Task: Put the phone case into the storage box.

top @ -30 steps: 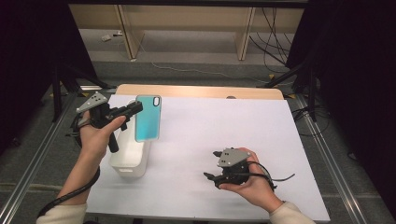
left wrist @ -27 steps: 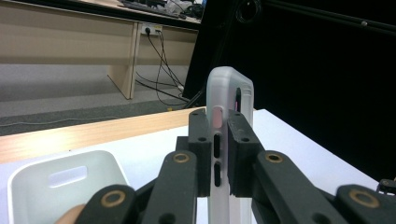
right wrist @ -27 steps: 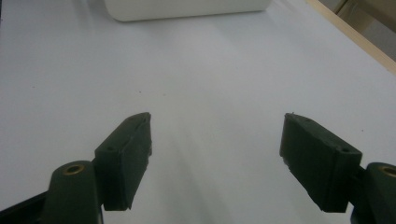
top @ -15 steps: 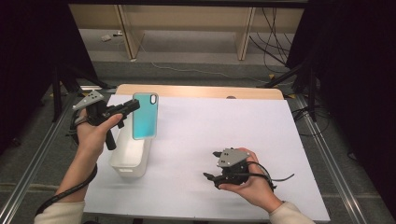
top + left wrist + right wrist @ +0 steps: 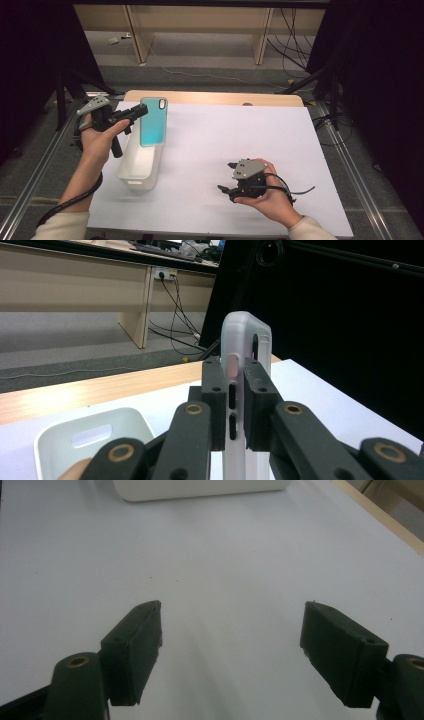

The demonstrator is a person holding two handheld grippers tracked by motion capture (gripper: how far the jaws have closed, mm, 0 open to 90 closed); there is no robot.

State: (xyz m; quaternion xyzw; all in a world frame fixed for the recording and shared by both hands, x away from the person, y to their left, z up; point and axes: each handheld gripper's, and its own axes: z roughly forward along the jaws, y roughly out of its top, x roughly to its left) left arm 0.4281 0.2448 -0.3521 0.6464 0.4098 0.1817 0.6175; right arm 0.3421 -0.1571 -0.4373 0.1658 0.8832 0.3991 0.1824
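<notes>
phone case, teal, hangs upright in my left claw above the far end of the white bin, clear of its rim. in the left gripper view my jaws are clamped on the case's frosted side edge, pinching across its thickness beside the button slots. my right claw rests low over the white table cover, jaws spread wide, holding nothing.

judgement: the step in hand looks like lowering the case into the bin. to do it well i should keep the pinch firm, bring the case straight down over the bin's middle, and release only once its lower edge is inside the walls; the grip sits high on one edge, so the case could swing or twist.

materials: case is thin, flexible-looking, matte, with rounded corners and a camera cut-out at the top. bin is smooth moulded plastic, rounded corners, with a handle slot in one end wall. cover is flat and plain.
</notes>
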